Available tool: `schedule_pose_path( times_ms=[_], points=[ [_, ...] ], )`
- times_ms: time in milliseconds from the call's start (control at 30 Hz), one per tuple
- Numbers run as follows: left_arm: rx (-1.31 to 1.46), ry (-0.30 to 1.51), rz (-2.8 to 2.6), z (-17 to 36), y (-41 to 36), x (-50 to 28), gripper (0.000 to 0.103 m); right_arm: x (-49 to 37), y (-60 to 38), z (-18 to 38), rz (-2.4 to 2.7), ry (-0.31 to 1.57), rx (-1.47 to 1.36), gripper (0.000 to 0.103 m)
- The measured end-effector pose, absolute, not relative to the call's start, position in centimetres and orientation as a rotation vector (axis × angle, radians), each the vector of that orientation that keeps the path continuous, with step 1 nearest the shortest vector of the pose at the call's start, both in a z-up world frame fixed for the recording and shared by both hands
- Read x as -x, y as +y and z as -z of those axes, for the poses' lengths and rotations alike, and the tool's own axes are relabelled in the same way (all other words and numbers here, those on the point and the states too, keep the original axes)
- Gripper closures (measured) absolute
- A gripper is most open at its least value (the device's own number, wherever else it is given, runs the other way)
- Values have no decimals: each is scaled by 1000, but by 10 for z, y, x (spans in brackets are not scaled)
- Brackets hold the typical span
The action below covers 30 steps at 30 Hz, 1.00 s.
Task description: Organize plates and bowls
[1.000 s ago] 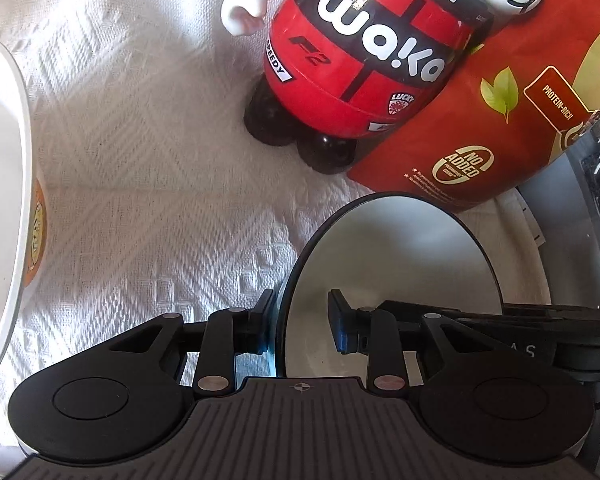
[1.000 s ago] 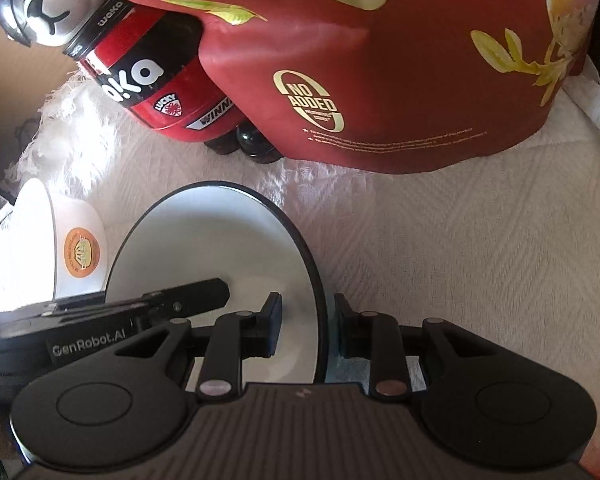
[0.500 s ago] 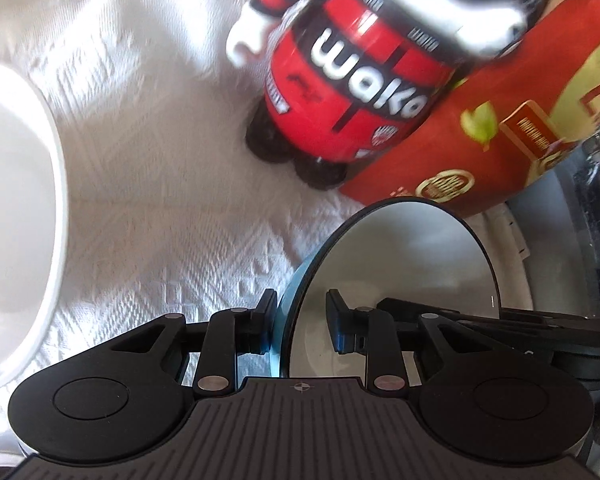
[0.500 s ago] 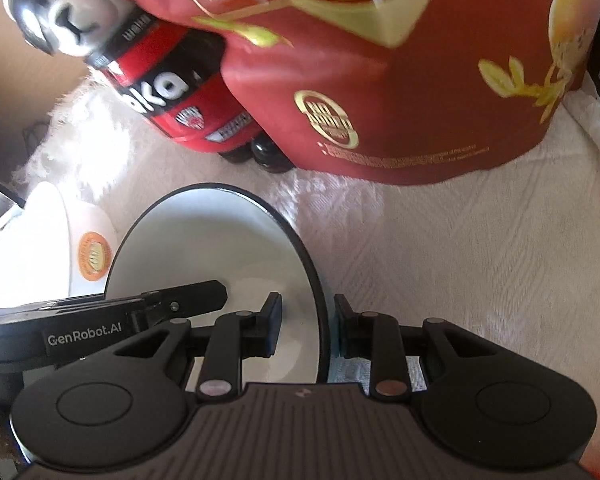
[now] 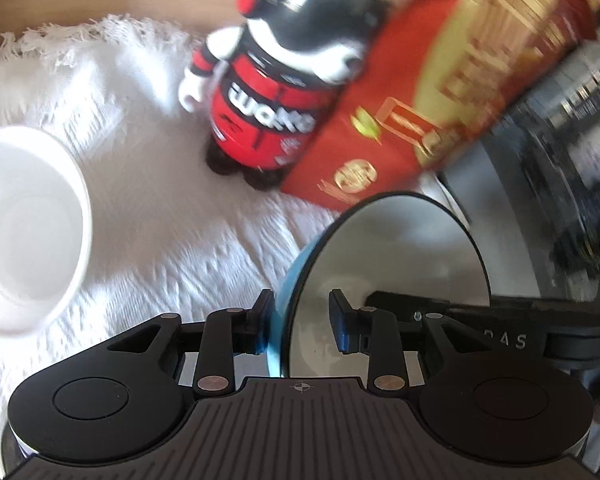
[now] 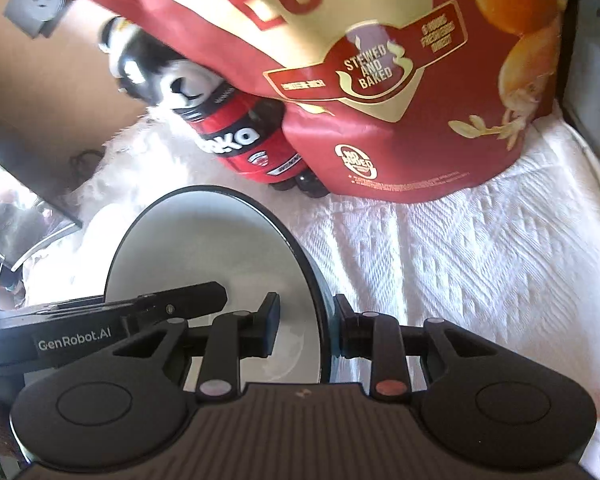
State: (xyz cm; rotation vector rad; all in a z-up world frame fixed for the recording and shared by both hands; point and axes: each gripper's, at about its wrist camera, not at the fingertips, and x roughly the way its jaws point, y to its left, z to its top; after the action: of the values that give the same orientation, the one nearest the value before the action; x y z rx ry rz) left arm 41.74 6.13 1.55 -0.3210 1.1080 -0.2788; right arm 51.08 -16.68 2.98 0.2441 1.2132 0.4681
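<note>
While both grippers straddle its rim, the blue bowl [image 5: 384, 256] hangs above the white cloth [image 5: 160, 220]. Right gripper [image 6: 306, 330] pinches the rim. Left gripper [image 5: 300, 326] has just been widening, its inner pad clear of the wall.

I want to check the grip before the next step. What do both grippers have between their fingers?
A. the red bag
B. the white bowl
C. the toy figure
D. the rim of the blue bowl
D: the left gripper and right gripper straddle opposite rims of the blue bowl.
</note>
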Motion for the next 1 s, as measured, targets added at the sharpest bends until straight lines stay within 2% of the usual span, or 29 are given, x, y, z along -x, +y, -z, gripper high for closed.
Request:
schedule_pose_path(
  times_ms=[200, 500, 700, 1000],
  points=[
    [324, 1153, 348, -4, 50, -376, 70, -474, -182, -39, -454, 1224, -214, 73],
    [267, 1210, 358, 22, 39, -328, 70, -421, -196, -12, -445, 1296, -222, 73],
    [260, 1195, 338, 29, 39, -319, 72, -408, -195, 16, -426, 1342, -210, 72],
    [280, 1172, 333, 24, 48, -316, 75, -404, -191, 14, -449, 1309, -144, 72]
  ],
)
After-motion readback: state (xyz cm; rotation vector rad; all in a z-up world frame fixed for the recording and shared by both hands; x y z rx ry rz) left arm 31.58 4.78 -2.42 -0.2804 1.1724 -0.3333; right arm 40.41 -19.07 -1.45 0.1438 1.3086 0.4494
